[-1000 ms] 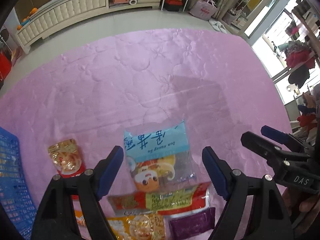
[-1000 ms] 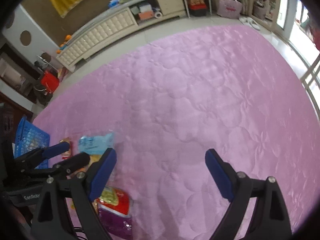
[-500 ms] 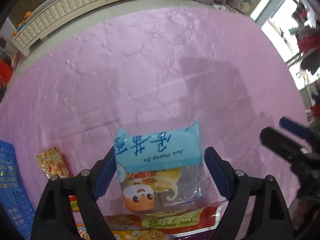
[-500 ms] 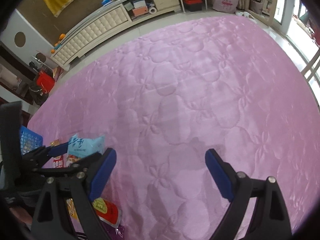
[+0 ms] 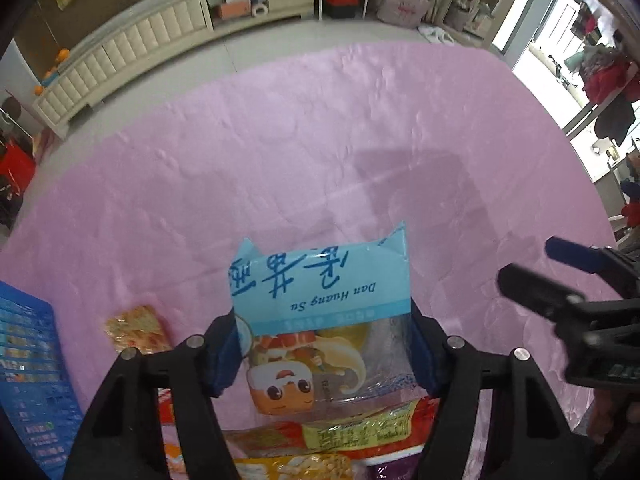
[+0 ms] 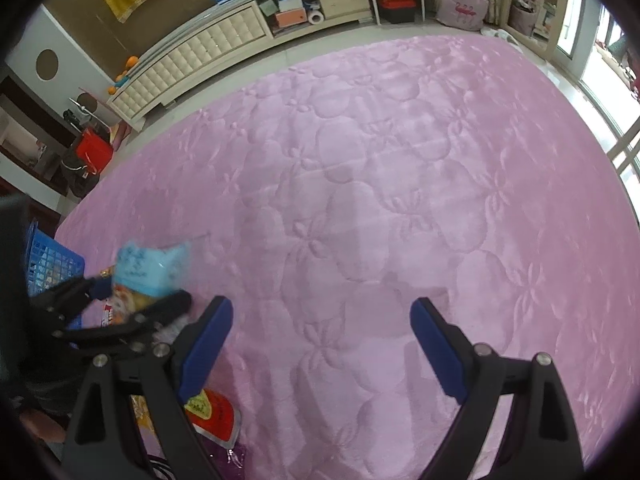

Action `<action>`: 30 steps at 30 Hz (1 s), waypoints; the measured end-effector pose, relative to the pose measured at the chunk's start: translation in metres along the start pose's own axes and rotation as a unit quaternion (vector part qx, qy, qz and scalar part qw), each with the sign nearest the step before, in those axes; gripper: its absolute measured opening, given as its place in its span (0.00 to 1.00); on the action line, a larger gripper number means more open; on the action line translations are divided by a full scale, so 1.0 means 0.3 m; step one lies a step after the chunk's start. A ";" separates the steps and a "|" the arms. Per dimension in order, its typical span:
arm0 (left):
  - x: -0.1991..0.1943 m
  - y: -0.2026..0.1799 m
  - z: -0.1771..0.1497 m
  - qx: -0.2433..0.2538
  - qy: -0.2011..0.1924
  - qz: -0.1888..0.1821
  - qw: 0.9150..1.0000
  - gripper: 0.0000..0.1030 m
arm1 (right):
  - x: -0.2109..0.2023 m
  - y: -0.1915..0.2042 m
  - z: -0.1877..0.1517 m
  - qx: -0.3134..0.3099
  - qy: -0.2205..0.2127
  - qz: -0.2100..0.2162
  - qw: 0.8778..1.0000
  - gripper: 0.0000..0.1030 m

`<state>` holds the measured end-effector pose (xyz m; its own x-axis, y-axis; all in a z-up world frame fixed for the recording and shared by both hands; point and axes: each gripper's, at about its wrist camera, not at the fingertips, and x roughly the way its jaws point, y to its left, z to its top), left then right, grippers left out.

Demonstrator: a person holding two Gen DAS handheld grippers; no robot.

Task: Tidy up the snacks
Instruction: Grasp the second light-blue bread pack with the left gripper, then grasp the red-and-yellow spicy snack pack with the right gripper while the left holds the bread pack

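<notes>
Left gripper point(image 5: 324, 344), black frame with blue pads, has just been closing and now clamps the light-blue-topped clear plastic snack packet point(image 5: 320, 312) printed with a cartoon face. Both pads press the packet's sides, and its blue top sticks up past the fingertips. In the right wrist view the same packet shows blurred in that gripper, over the pink quilted cloth point(image 6: 400, 184). Whether it has left the cloth cannot be told.

Right gripper point(image 6: 322, 322) is spread wide with nothing between its blue pads, hovering over bare cloth, well right of the packet.

Other snacks lie on the cloth near the left gripper: a long red and yellow-green wrapper point(image 5: 352, 432) just below the held packet, a yellow packet point(image 5: 296, 468) and a purple one point(image 5: 396, 472) at the bottom edge, and a small orange-gold packet point(image 5: 134, 328) to the left. Blue plastic lattice basket point(image 5: 28, 384) stands at far left, beside the orange-gold packet.
</notes>
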<state>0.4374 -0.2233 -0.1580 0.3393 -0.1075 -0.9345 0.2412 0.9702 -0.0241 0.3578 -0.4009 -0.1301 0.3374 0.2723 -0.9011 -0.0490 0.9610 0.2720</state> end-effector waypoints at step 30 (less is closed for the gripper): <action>-0.299 0.192 -0.487 -0.110 -0.066 0.010 0.992 0.64 | 0.083 0.422 -0.282 -0.465 0.058 -0.052 0.882 0.90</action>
<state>0.2879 -0.1261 -0.1274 0.4624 -0.1008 -0.8809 0.0334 0.9948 -0.0963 0.2804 -0.2685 -0.1466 0.2907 0.1319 -0.9477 -0.7915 0.5897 -0.1607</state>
